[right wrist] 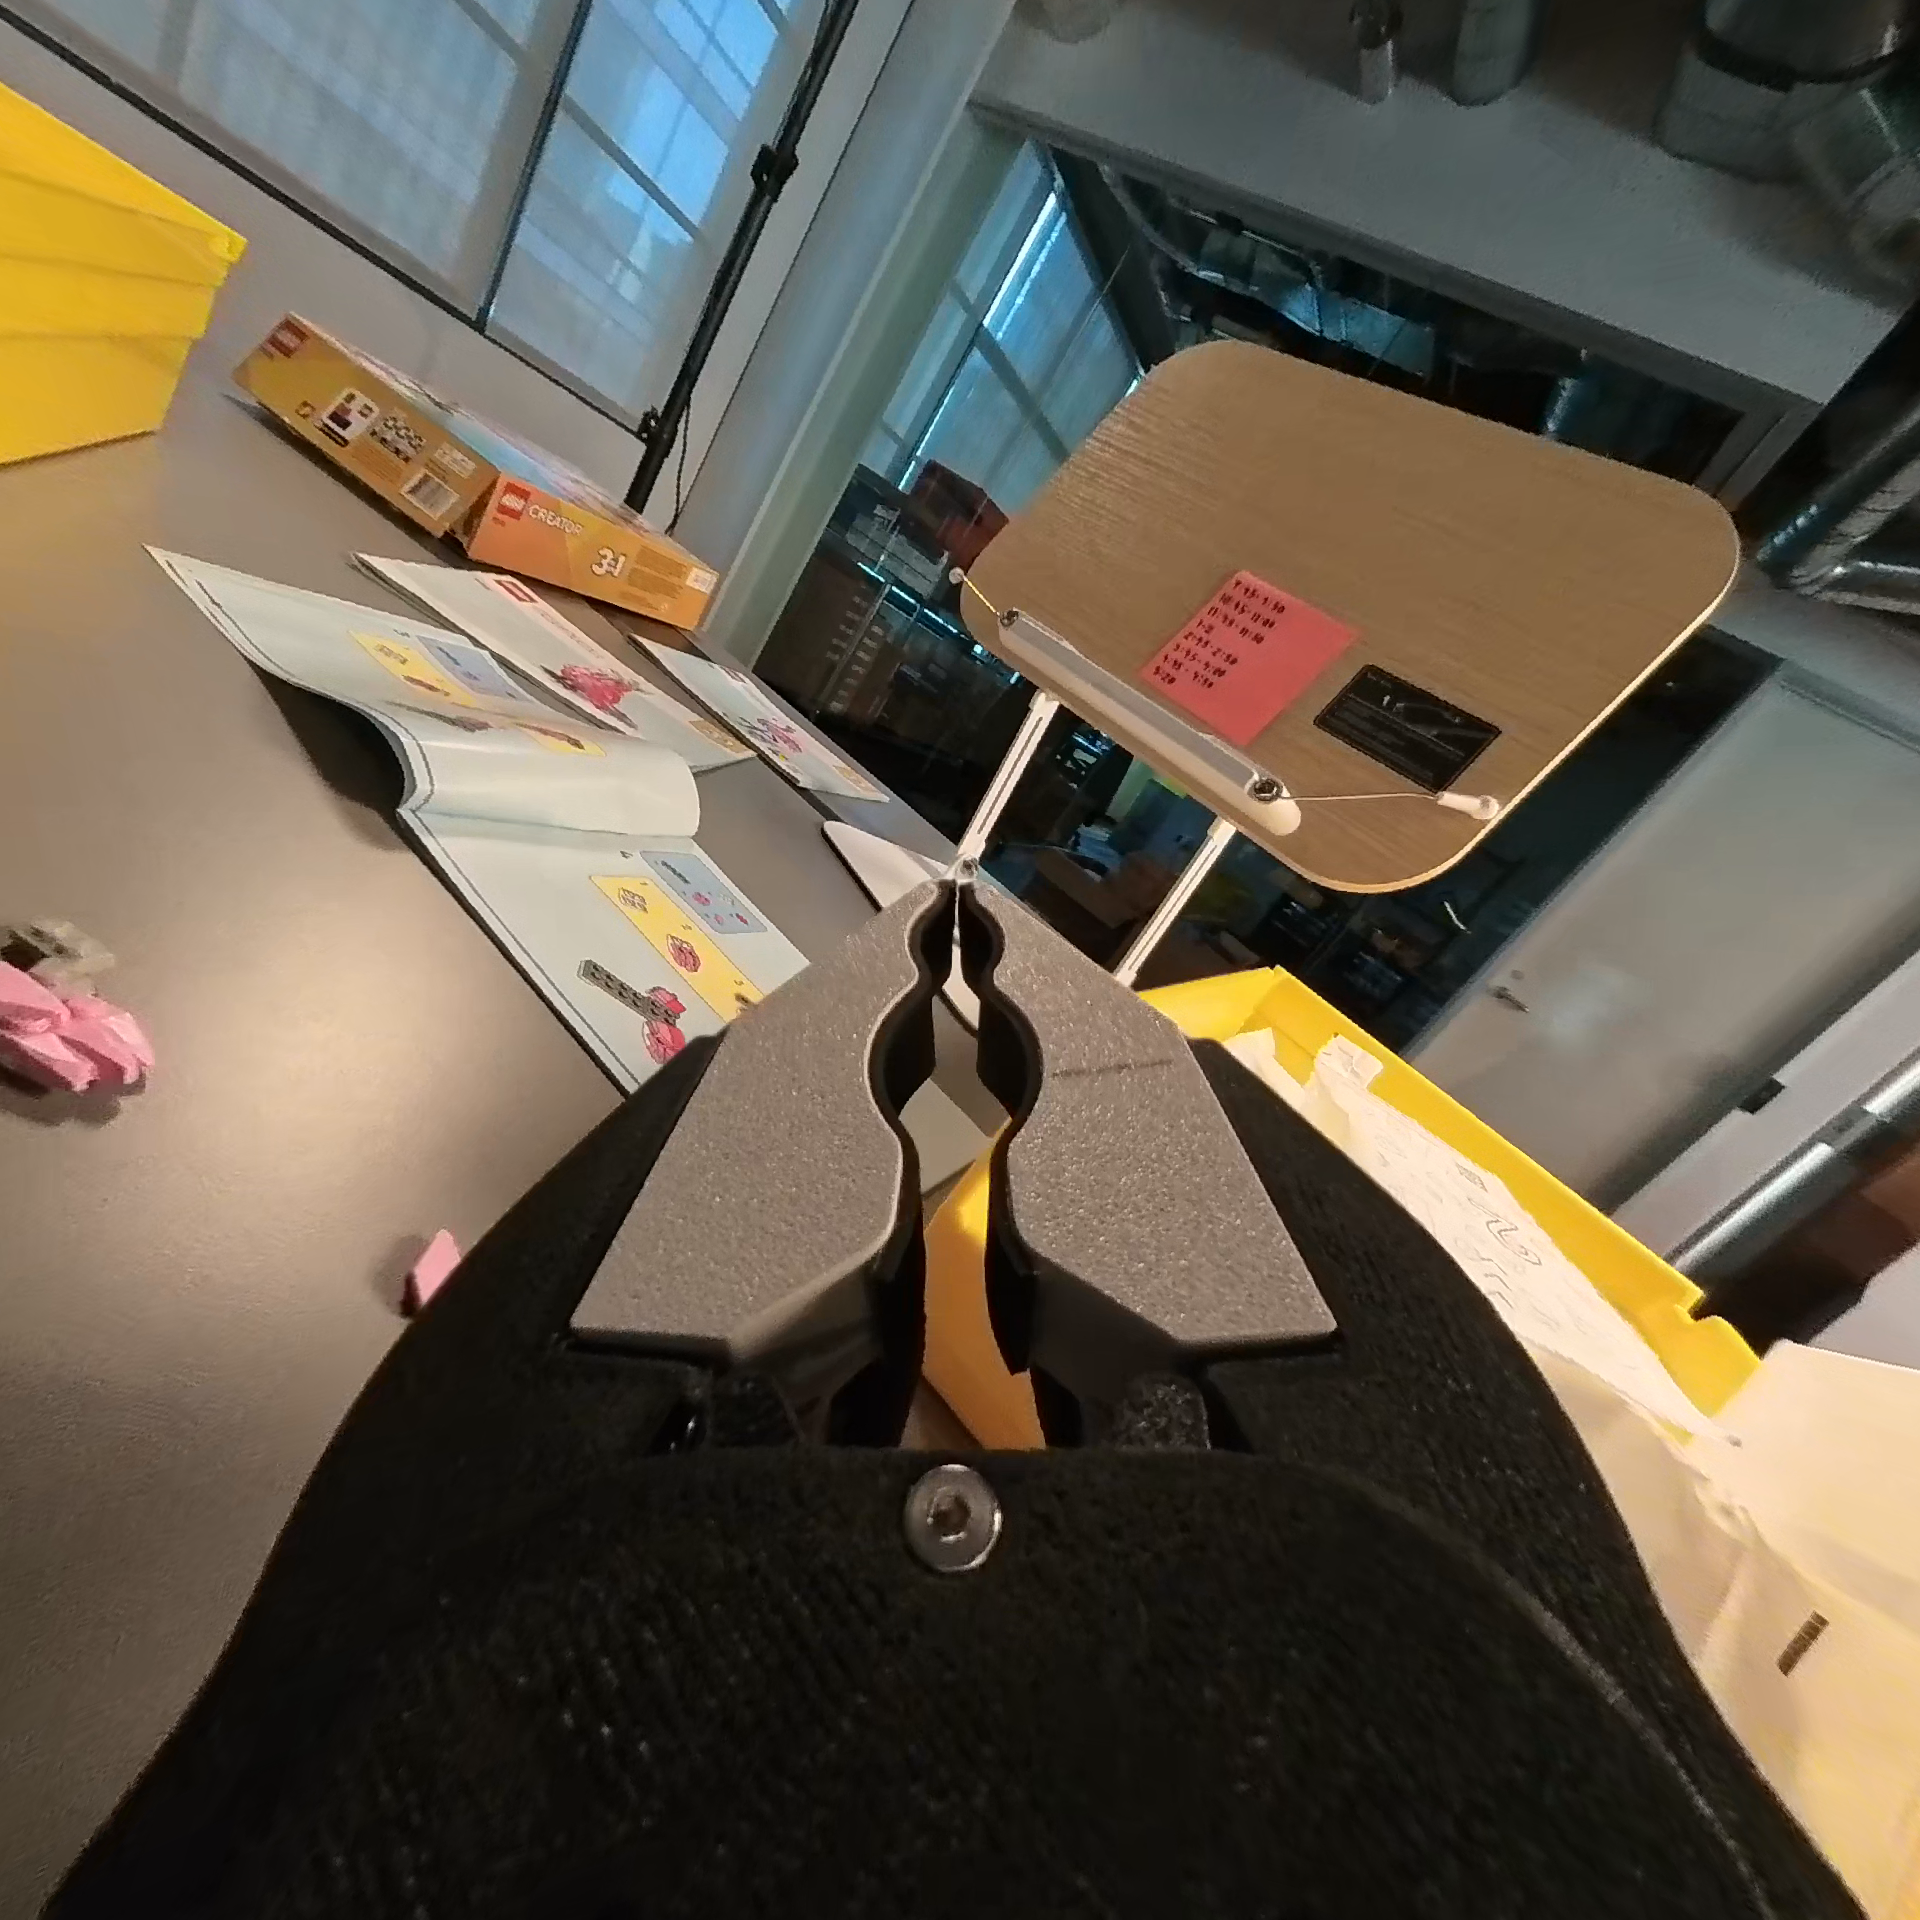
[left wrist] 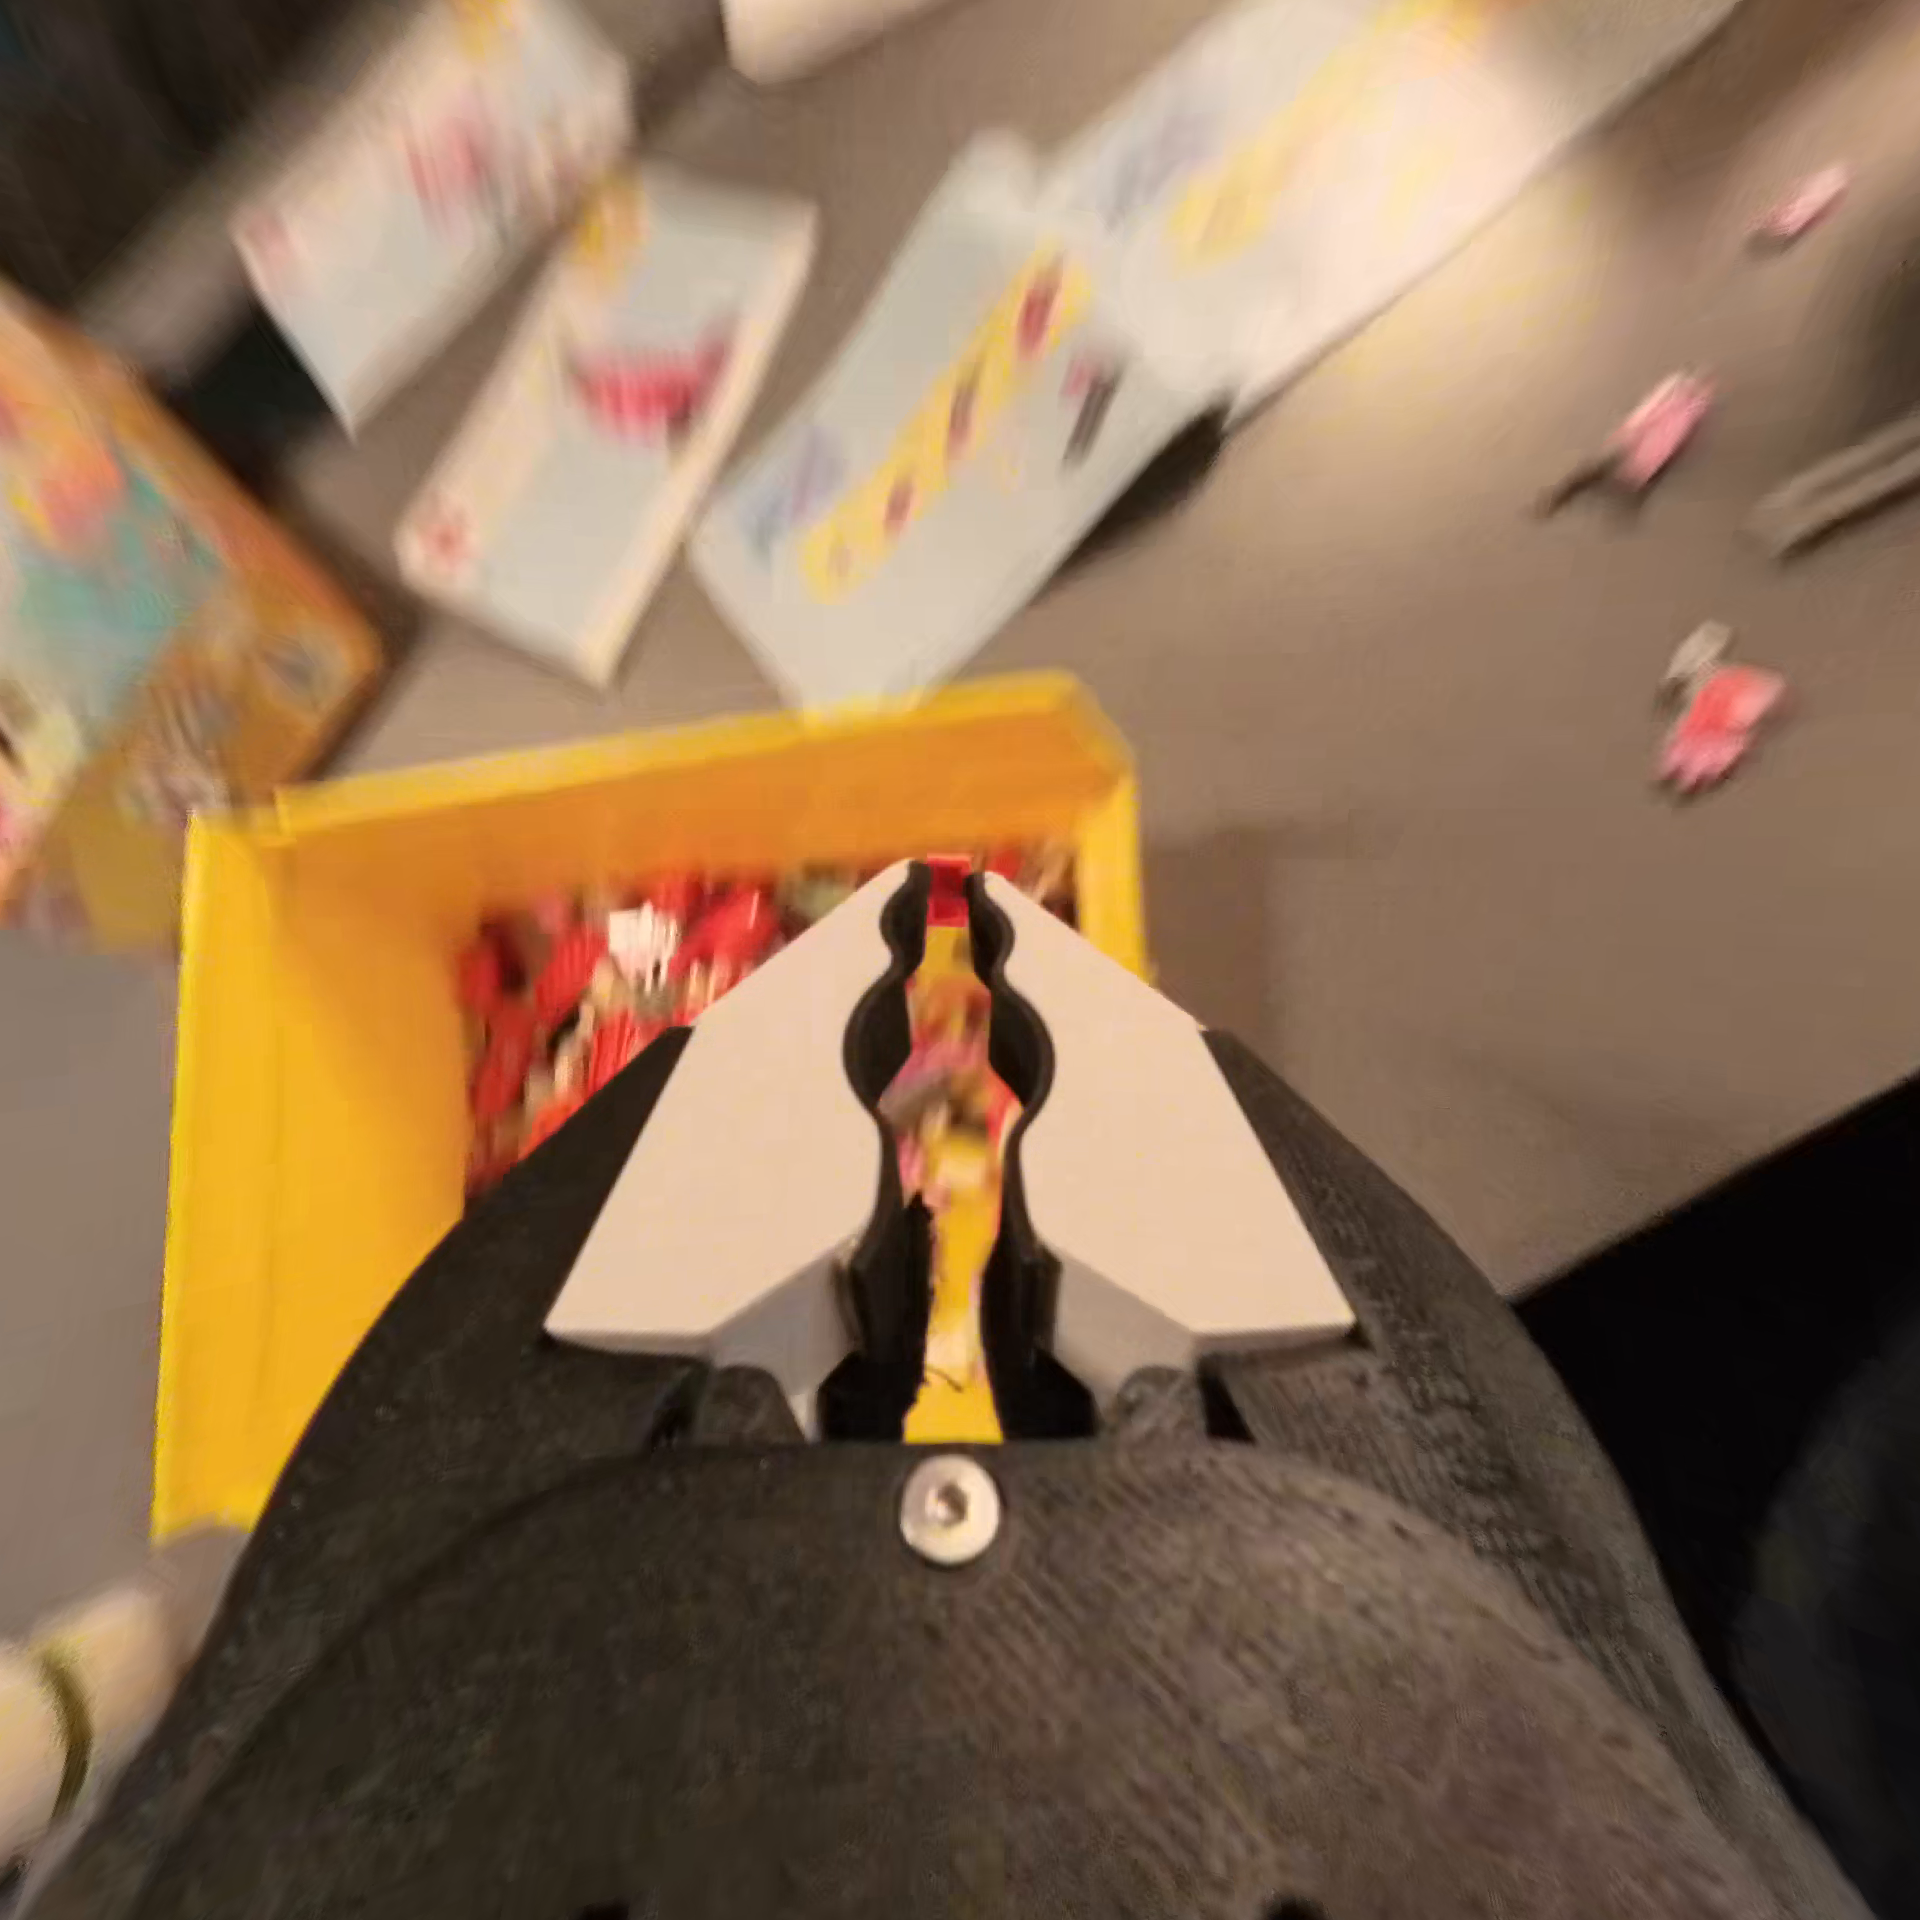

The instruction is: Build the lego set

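In the left wrist view my left gripper [left wrist: 945, 878] is shut on a small red brick [left wrist: 945, 896], pinched at the very fingertips. It hangs over a yellow bin [left wrist: 312, 1039] holding several red and mixed bricks [left wrist: 623, 966]. The view is blurred by motion. In the right wrist view my right gripper [right wrist: 958, 904] is shut, its grey fingertips meeting. It points up over the grey table [right wrist: 260, 1039] toward a wooden board on a stand [right wrist: 1351, 623]. I see no brick between its pads.
Instruction booklets [left wrist: 935, 436] and an orange box [left wrist: 125, 582] lie beyond the bin. Pink brick clusters [left wrist: 1720, 727] lie on the table to the right. The right view shows an open booklet [right wrist: 540, 800], a pink cluster [right wrist: 62, 1029], a small pink brick [right wrist: 431, 1262] and a yellow bin with paper bags [right wrist: 1455, 1143]. There is about 35 cm between the tips of the two grippers.
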The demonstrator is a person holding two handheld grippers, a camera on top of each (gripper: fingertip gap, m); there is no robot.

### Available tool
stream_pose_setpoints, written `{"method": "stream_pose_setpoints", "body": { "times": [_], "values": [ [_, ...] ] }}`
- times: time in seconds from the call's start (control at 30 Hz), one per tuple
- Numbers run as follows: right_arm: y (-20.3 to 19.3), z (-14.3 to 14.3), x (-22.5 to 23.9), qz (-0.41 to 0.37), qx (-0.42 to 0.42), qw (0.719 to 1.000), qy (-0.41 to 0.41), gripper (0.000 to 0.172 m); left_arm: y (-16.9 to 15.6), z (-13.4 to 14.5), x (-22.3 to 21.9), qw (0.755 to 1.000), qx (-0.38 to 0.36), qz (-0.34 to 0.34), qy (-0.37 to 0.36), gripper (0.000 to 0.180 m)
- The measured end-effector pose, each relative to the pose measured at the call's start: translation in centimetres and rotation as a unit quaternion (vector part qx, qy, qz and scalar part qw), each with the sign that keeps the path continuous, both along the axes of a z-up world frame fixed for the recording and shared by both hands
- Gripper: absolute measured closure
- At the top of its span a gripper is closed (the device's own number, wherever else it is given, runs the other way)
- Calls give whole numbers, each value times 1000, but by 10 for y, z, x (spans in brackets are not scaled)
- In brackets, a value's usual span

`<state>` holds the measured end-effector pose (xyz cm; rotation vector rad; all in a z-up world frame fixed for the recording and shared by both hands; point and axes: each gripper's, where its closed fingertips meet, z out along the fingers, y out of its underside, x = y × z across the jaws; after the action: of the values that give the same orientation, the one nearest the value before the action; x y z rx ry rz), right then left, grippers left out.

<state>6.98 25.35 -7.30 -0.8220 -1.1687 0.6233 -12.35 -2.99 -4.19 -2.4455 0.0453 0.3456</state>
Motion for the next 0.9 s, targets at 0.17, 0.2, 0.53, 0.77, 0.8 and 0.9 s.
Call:
{"method": "stream_pose_setpoints", "body": {
  "times": [0.17, 0.2, 0.53, 0.77, 0.8, 0.9],
  "values": [
    [0, 2, 4, 6, -12, 1000, 9, 172, 85, 30, 109, 956, 236, -160, 68, 175],
    [-2, 4, 4, 15, -18, 1000, 12, 172, 101, 31, 123, 943, 266, -182, 84, 174],
    [-59, 8, -2, 193, -155, 969, -19, 163, 211, -32, 165, 848, 340, -312, 261, 175],
    [-84, -7, -16, 238, -241, 937, -86, 165, 206, -55, 176, 815, 303, -357, 340, 174],
    [-86, -11, -18, 236, -241, 937, -93, 165, 205, -54, 178, 807, 304, -359, 357, 174],
    [-88, -19, -21, 236, -247, 933, -113, 166, 204, -56, 178, 796, 295, -361, 387, 174]
  ]
}}
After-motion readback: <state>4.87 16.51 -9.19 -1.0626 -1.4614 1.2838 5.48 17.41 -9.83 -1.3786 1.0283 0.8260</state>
